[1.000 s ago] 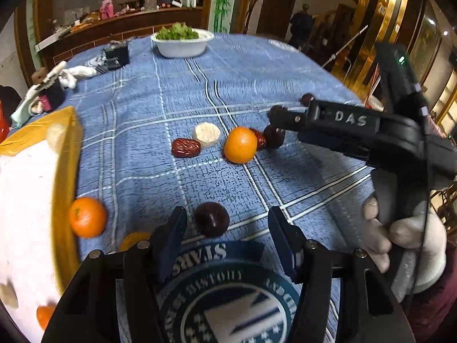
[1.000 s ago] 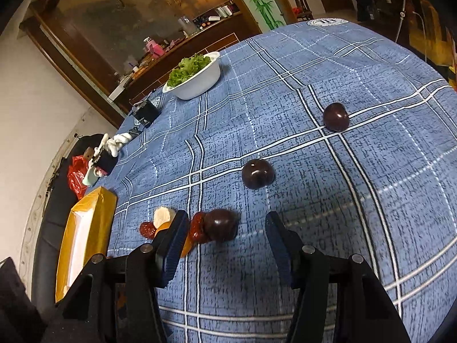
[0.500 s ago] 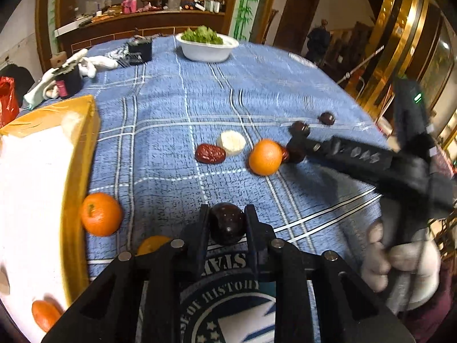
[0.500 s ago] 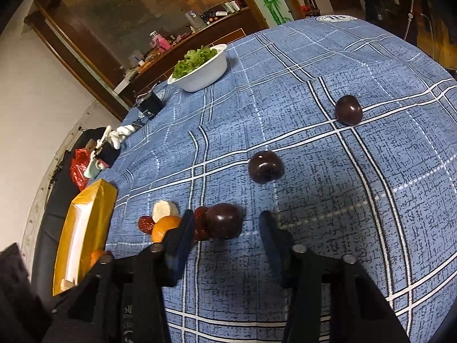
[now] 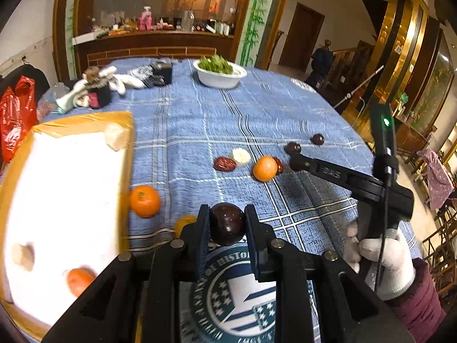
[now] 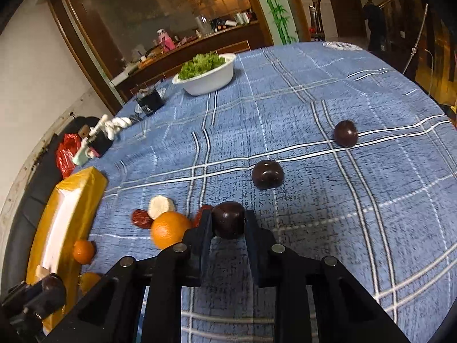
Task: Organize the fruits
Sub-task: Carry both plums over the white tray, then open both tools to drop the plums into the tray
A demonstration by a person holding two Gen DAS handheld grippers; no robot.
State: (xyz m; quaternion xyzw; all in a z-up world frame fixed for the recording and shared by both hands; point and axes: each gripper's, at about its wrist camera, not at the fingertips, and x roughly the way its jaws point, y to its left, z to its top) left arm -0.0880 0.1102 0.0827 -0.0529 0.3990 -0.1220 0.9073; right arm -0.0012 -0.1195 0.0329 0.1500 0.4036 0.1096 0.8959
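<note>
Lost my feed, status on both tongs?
Left tongs shut on dark plum. Right tongs shut on second plum. Orange crowds right tongs' left side.

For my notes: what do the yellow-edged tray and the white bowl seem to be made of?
Tray: probably white foam with glossy yellow tape around its rim; the inside looks matte and soft. White bowl: smooth and opaque, plastic or foam; I cannot tell which.
</note>
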